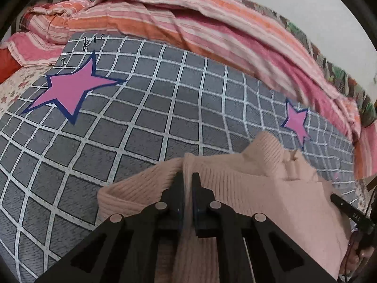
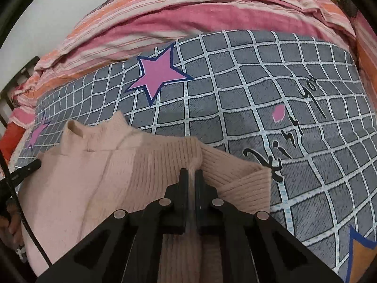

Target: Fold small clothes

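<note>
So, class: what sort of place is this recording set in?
Most likely a bedroom: the pink sweater lies on a grid-patterned bedspread, with a striped quilt bunched behind it.

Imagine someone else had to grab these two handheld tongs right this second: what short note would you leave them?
Left tongs: shut, pinching a ridge of the pink ribbed sweater near one shoulder.
Right tongs: shut, pinching the knit near the other shoulder, beside the ribbed cuff.
The sweater lies on the grey checked blanket with pink stars, collar pointing away, towards the striped quilt.
Done: both sides are gripped, and one sleeve looks already turned in.
Left: probably carry the gripped edges over to make the fold, let go, and smooth it flat.
</note>
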A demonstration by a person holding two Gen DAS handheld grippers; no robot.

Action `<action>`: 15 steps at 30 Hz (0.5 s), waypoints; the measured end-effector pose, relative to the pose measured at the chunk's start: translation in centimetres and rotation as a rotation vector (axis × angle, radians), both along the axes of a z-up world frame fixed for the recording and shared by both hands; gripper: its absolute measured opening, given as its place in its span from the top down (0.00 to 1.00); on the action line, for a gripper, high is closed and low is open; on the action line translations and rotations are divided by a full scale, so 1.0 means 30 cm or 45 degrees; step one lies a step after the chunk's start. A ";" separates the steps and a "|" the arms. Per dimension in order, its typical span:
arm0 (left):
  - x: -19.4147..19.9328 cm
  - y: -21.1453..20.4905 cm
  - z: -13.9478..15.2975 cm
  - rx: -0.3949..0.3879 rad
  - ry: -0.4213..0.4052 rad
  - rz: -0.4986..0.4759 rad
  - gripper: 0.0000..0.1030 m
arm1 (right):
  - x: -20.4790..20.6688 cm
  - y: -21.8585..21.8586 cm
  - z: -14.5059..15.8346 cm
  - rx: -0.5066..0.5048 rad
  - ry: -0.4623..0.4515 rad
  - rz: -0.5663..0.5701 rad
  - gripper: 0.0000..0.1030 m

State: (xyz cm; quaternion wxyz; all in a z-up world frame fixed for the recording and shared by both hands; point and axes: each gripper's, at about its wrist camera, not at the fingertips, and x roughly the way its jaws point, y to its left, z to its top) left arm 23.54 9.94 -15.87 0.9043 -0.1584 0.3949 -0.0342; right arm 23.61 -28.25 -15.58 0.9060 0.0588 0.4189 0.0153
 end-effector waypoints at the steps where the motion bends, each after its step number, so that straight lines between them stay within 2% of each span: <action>1: -0.009 0.007 0.012 -0.017 -0.008 -0.009 0.90 | -0.004 0.003 0.013 -0.005 0.004 -0.002 0.94; 5: -0.041 0.034 0.029 -0.040 0.003 -0.030 0.90 | -0.060 0.051 0.087 -0.019 -0.048 -0.006 0.86; 7: -0.070 0.050 0.038 -0.065 -0.017 -0.036 0.83 | -0.110 0.119 0.119 -0.010 -0.098 0.061 0.70; 10: -0.116 0.079 0.056 -0.095 -0.054 -0.039 0.71 | -0.163 0.259 0.136 0.027 -0.129 0.181 0.69; 13: -0.158 0.113 0.070 -0.106 -0.069 -0.040 0.68 | -0.167 0.380 0.101 0.054 -0.081 0.287 0.69; 15: -0.187 0.146 0.066 -0.093 -0.070 -0.026 0.68 | -0.140 0.453 0.048 -0.013 -0.014 0.293 0.69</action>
